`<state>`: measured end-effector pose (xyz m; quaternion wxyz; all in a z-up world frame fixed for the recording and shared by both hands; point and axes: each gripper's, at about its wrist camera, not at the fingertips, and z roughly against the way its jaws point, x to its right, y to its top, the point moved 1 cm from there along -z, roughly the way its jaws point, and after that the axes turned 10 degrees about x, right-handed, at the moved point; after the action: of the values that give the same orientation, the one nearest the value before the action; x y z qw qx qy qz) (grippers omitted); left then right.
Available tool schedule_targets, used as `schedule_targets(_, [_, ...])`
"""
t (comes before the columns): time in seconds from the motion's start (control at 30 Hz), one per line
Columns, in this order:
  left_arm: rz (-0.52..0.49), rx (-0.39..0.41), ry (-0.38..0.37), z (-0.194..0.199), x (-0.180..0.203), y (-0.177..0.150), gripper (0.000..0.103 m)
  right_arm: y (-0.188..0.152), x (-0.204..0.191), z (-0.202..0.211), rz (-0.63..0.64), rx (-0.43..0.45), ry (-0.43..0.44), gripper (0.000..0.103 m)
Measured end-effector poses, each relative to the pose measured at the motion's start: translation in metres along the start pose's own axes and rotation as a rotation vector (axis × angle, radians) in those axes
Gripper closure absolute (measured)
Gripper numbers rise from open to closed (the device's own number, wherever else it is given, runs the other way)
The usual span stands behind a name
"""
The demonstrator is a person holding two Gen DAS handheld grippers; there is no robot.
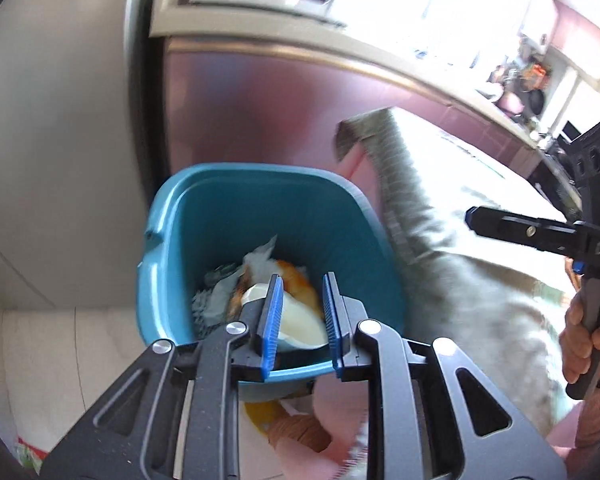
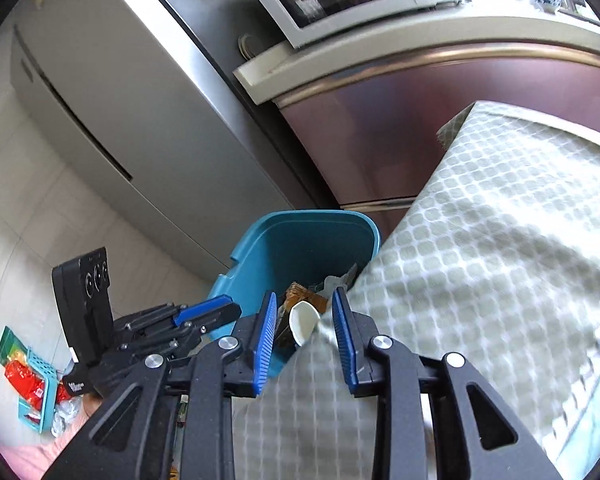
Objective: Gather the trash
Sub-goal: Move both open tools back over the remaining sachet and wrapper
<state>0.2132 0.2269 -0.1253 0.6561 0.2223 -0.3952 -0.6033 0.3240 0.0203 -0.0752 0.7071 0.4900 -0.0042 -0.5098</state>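
We see the left gripper (image 1: 300,312) low in the frame, jaws apart over the teal bin (image 1: 180,240) (paper cup (image 1: 296,320) inside). The right gripper (image 2: 304,332) gapes too, empty.

A teal bin (image 1: 204,216) stands upright on the floor, holding a tilted white paper cup (image 1: 300,320) atop crumpled wrappers (image 1: 260,264).

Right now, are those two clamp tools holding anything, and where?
Nothing is held. The left gripper hangs open over the teal plastic bin, a white paper cup lying loose inside. The right gripper is open too.
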Motion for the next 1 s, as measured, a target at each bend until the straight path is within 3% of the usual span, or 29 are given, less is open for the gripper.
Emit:
schedule_targets(0.23, [-0.09,0.076,-0.148,0.028,0.066,0.013,0.075,-0.013,0.015,0.08,-0.013,0.103,-0.013,0.074])
schedule_targets(0.4, [-0.156,0.079,-0.271,0.033,0.126,0.012,0.07,-0.032,0.041,0.14,-0.052,0.179,-0.101,0.073])
schedule_targets(0.77, [-0.238,-0.022,-0.505,0.007,0.26,-0.015,0.07,-0.08,0.129,0.267,-0.221,0.341,-0.357,0.073])
schedule_targets(1.0, [-0.279,-0.092,-0.539,-0.021,0.319,-0.032,0.069,-0.107,0.179,0.325,-0.305,0.412,-0.478,0.068])
